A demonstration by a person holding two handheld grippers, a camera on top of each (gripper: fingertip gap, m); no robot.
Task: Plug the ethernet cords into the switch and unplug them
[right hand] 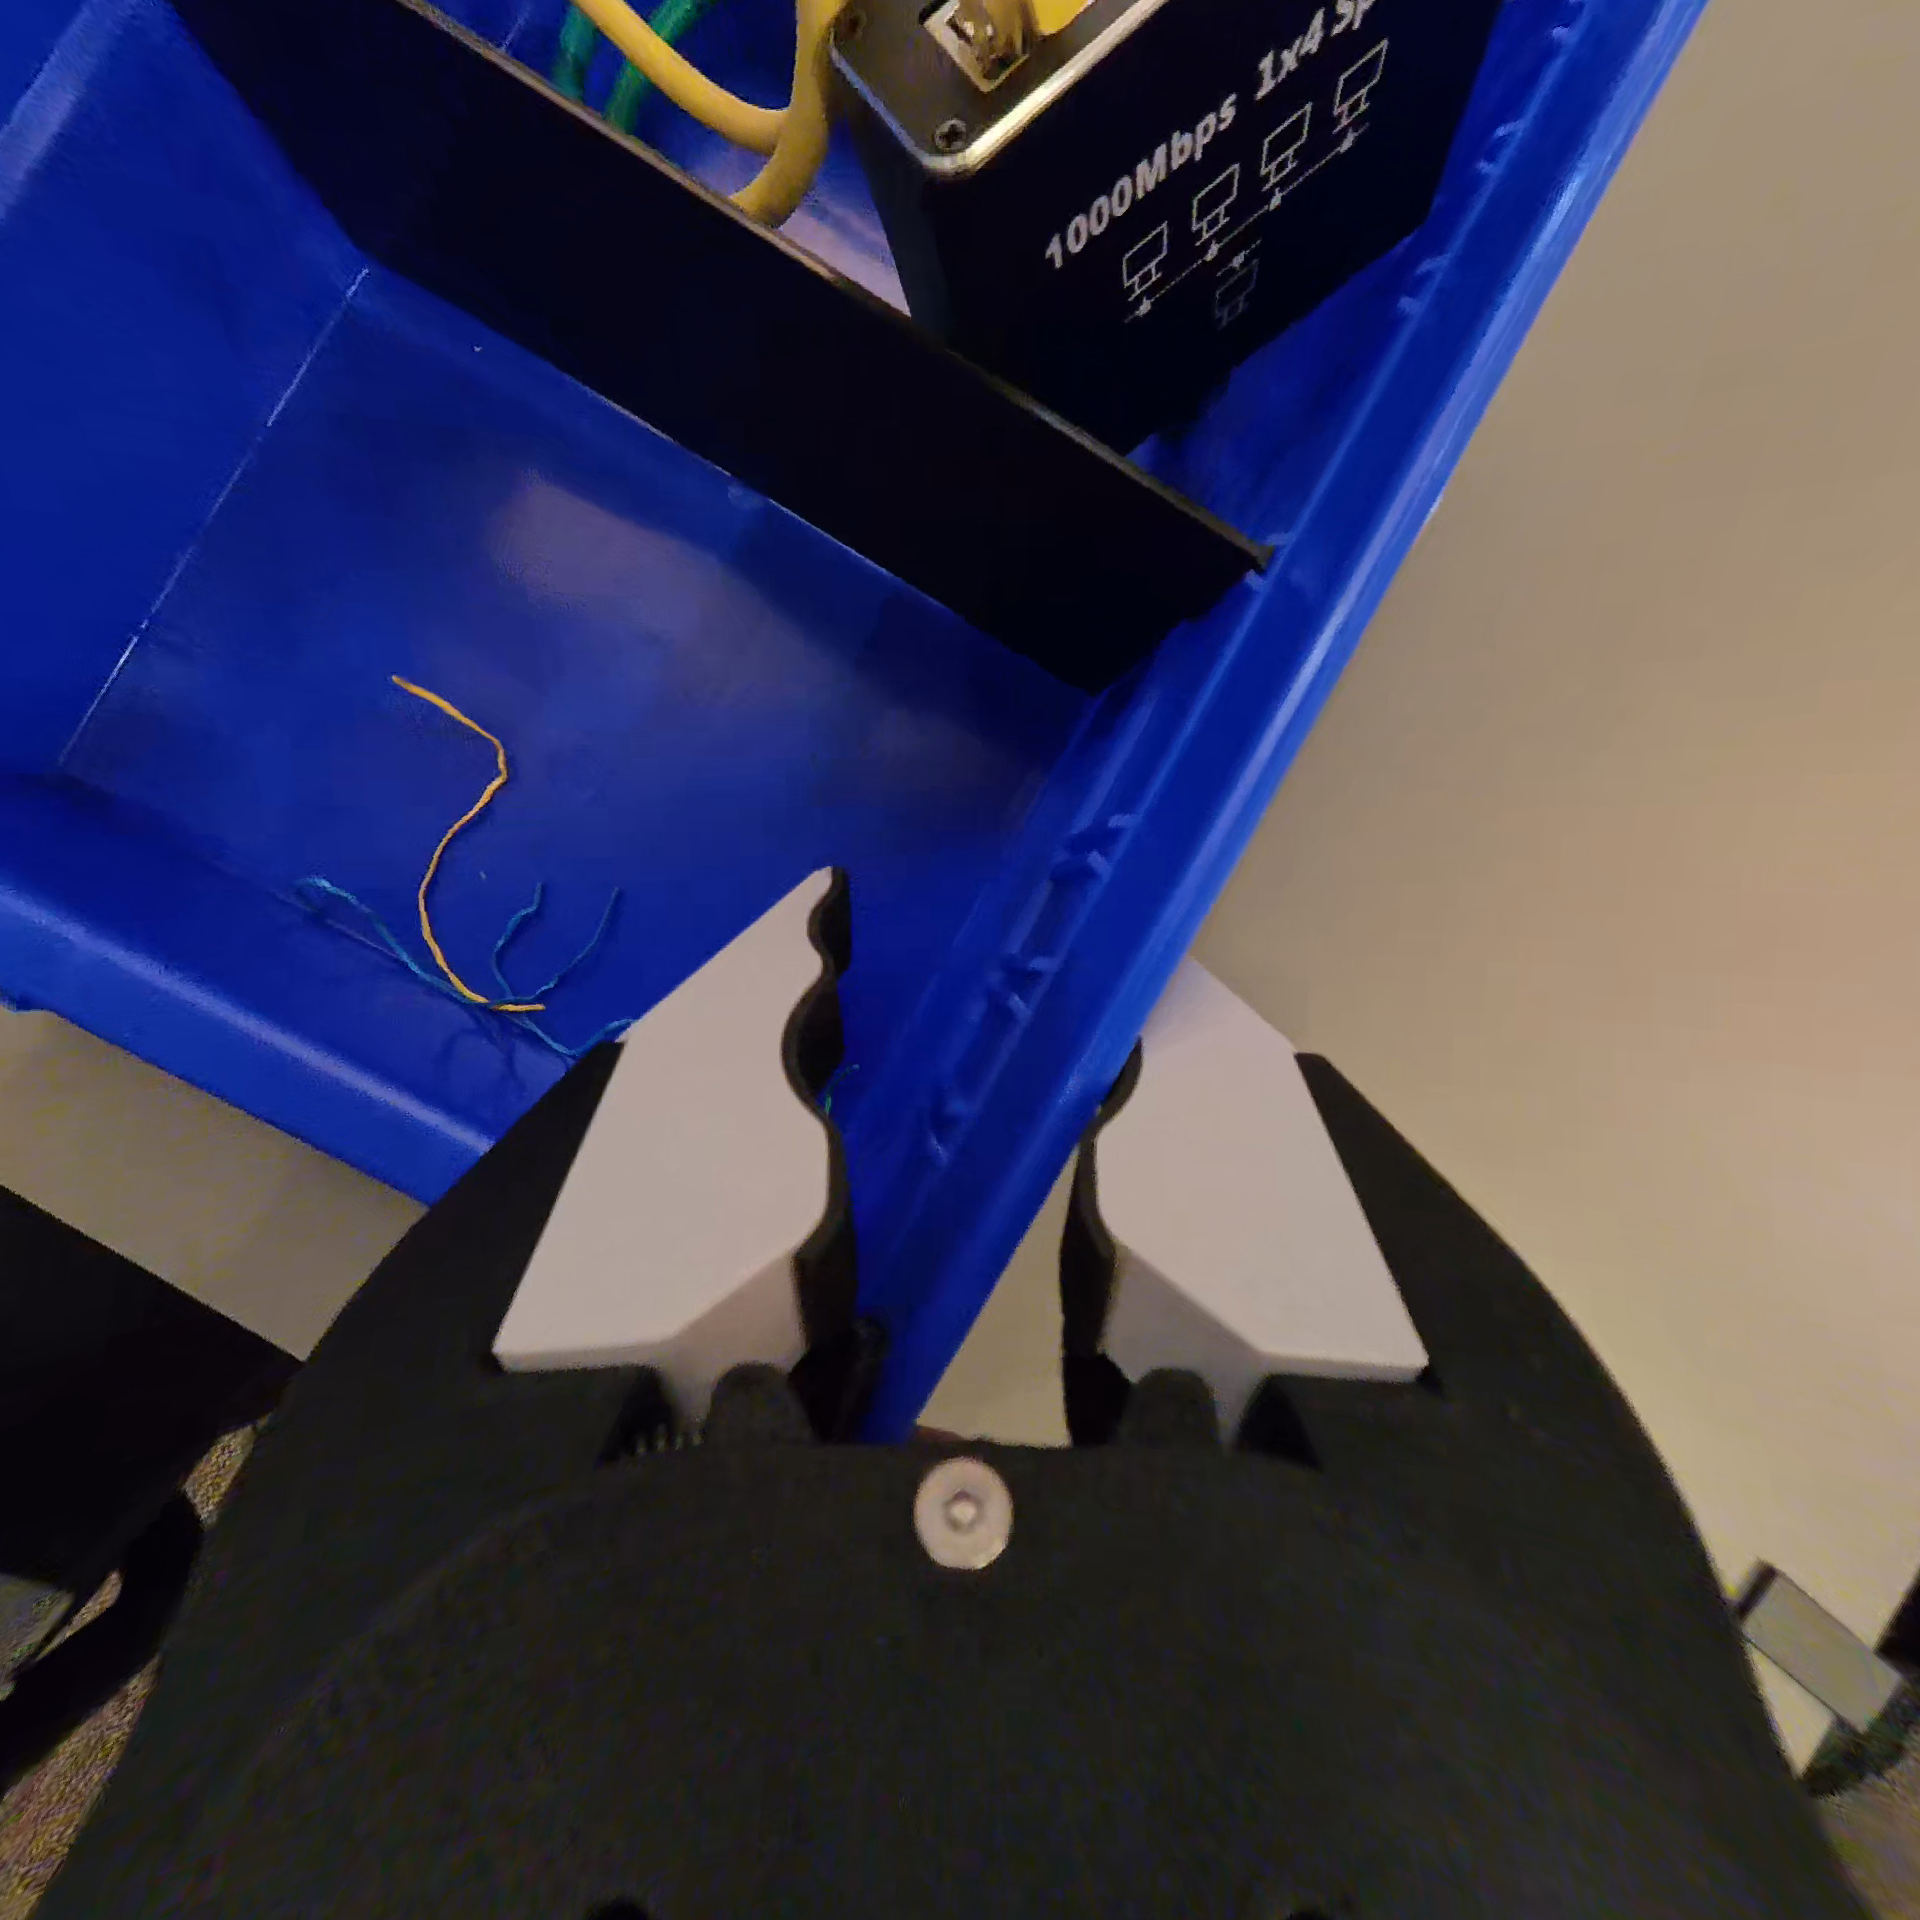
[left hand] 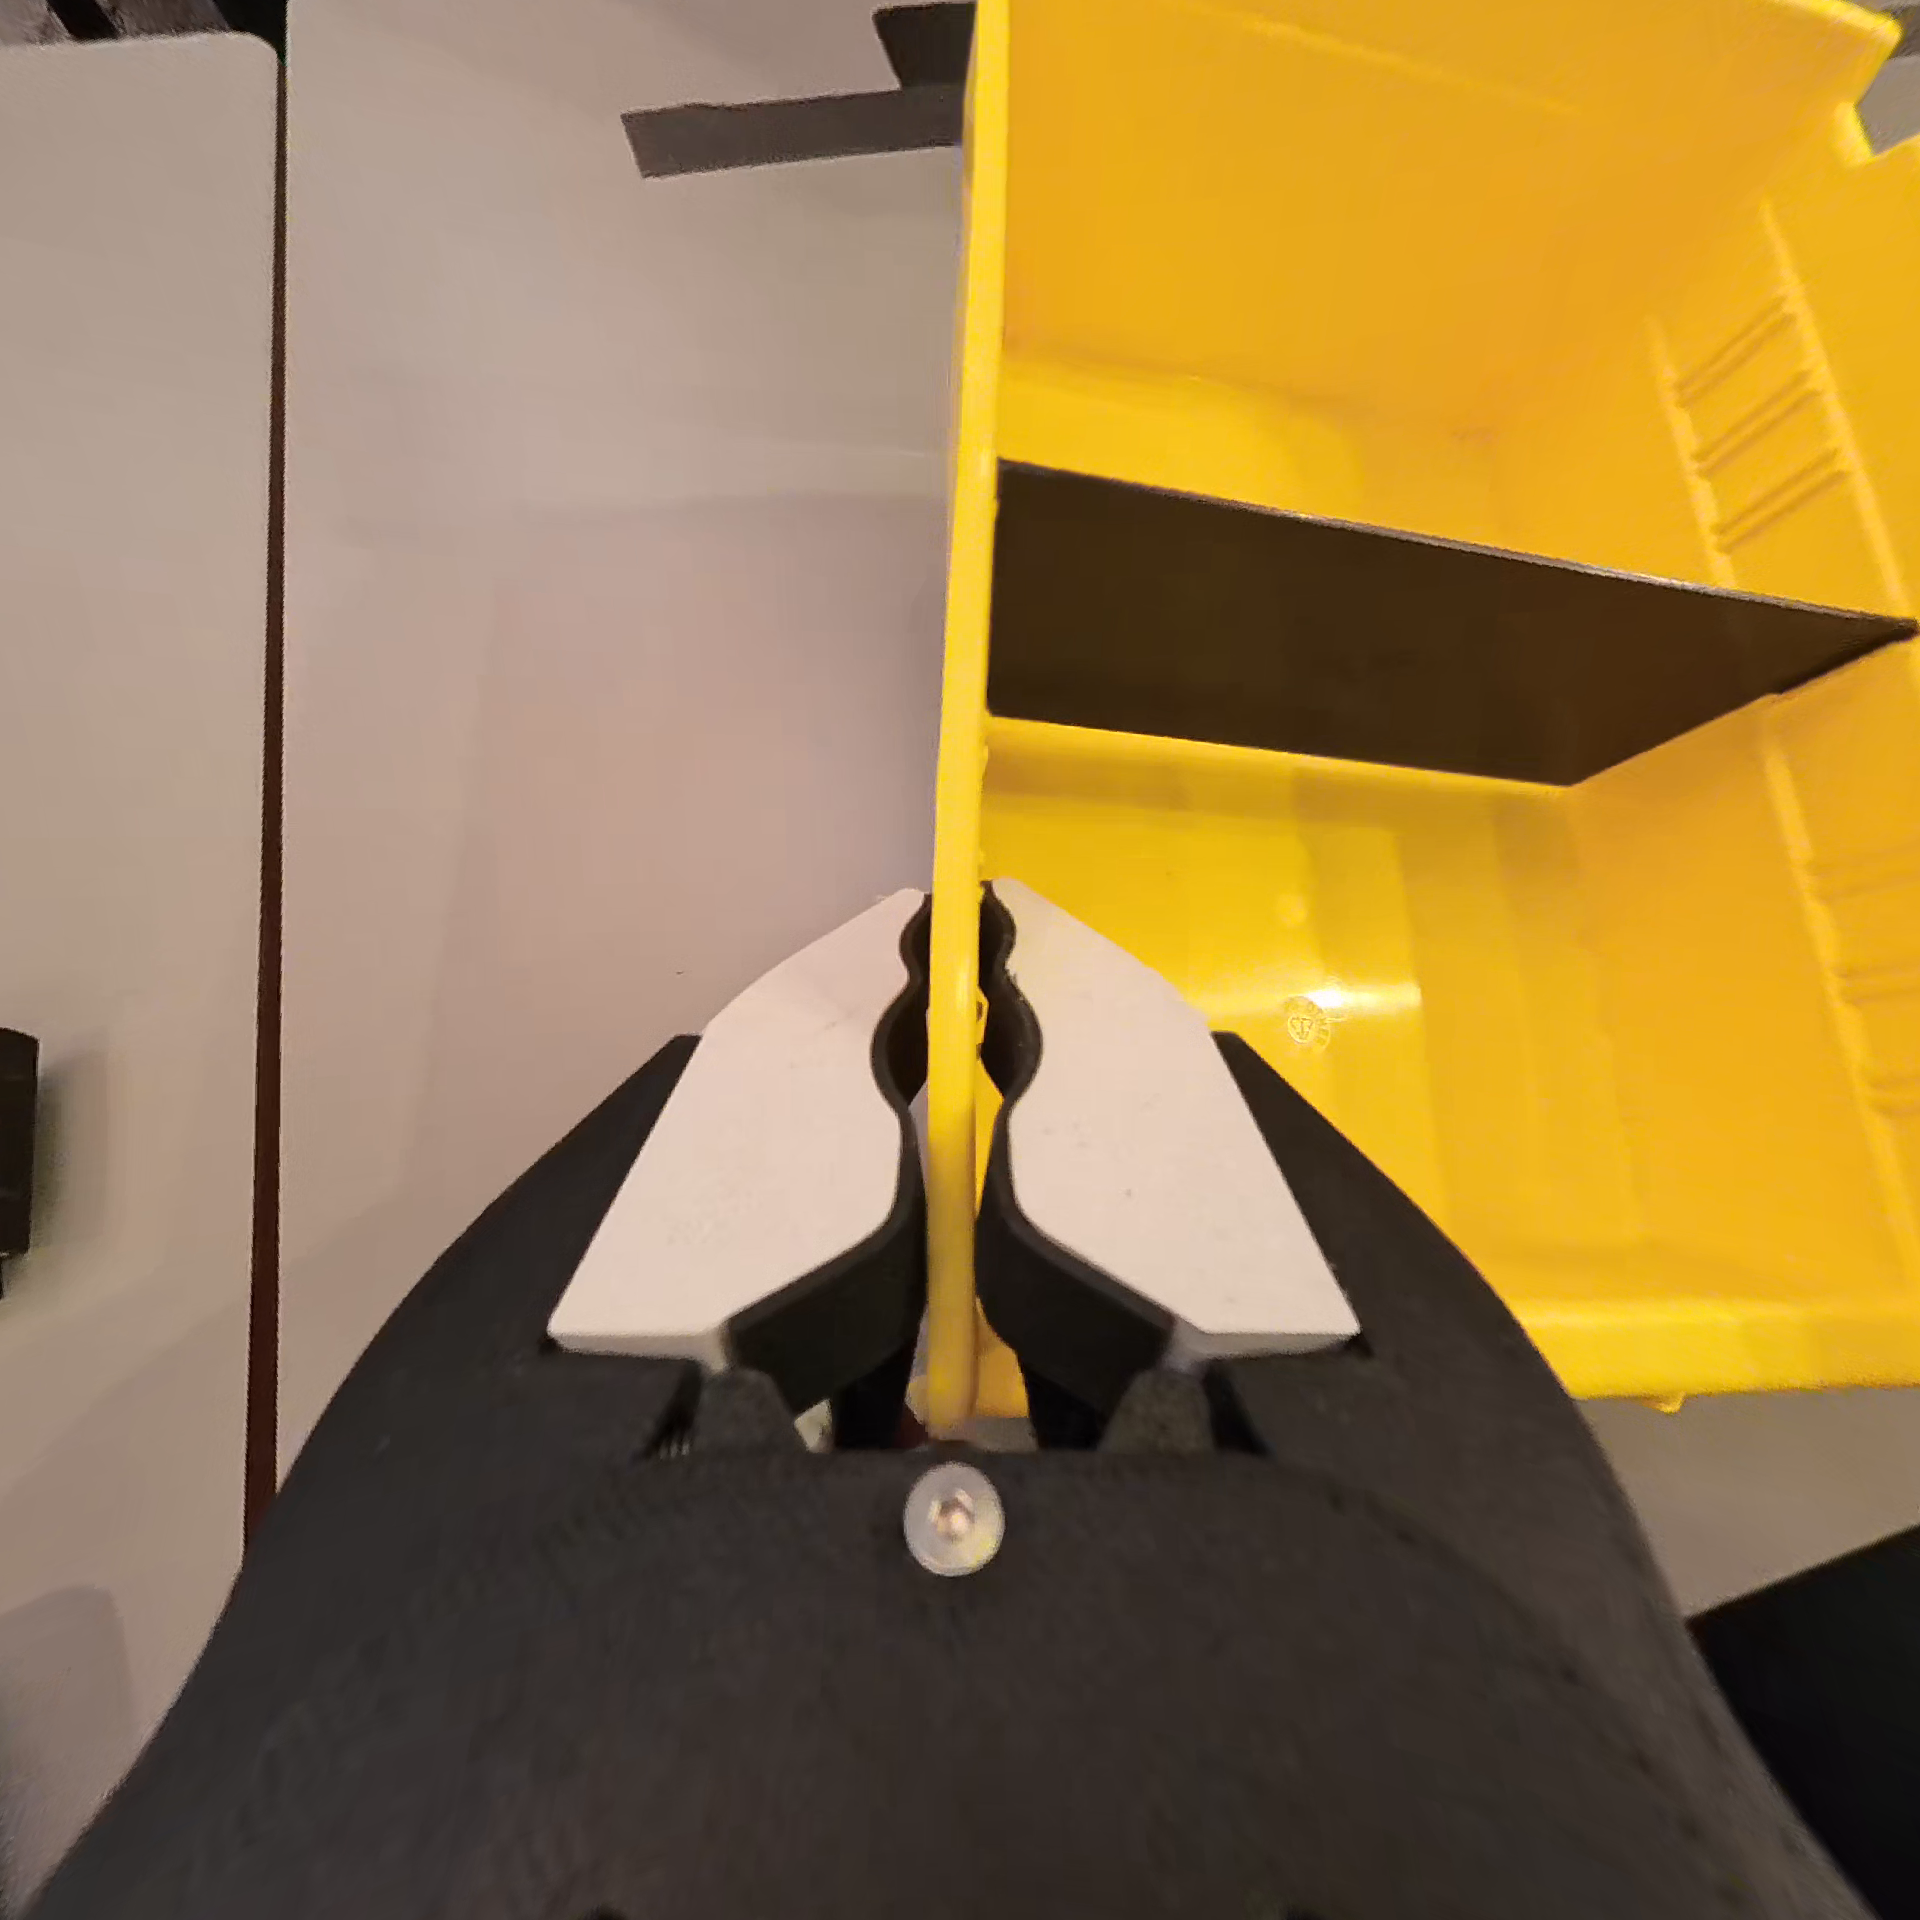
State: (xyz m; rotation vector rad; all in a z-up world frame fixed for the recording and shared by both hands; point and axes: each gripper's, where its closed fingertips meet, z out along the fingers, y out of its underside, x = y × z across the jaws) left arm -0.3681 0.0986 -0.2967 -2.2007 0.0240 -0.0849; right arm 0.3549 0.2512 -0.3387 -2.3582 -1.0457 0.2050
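The black switch point(right hand: 1174, 208) lies in the far compartment of a blue bin point(right hand: 623, 623), behind a black divider point(right hand: 831, 436). A yellow ethernet cord point(right hand: 790, 125) and a green one point(right hand: 613, 73) lie beside it. My right gripper point(right hand: 1013, 935) straddles the blue bin's right wall point(right hand: 1195, 779), one finger inside and one outside, shut on it. My left gripper point(left hand: 956, 904) is shut on the left wall point(left hand: 971, 520) of a yellow bin point(left hand: 1455, 260), which has a black divider point(left hand: 1403, 634) and bare compartments.
Loose orange and blue wire strands point(right hand: 457, 862) lie in the blue bin's near compartment. The bins stand on a white table point(left hand: 571, 520) with black tape strips point(left hand: 779, 130) at the far side. A dark seam point(left hand: 275, 727) divides two tabletops at left. The tips of one gripper are about 75 cm away from the tips of the other.
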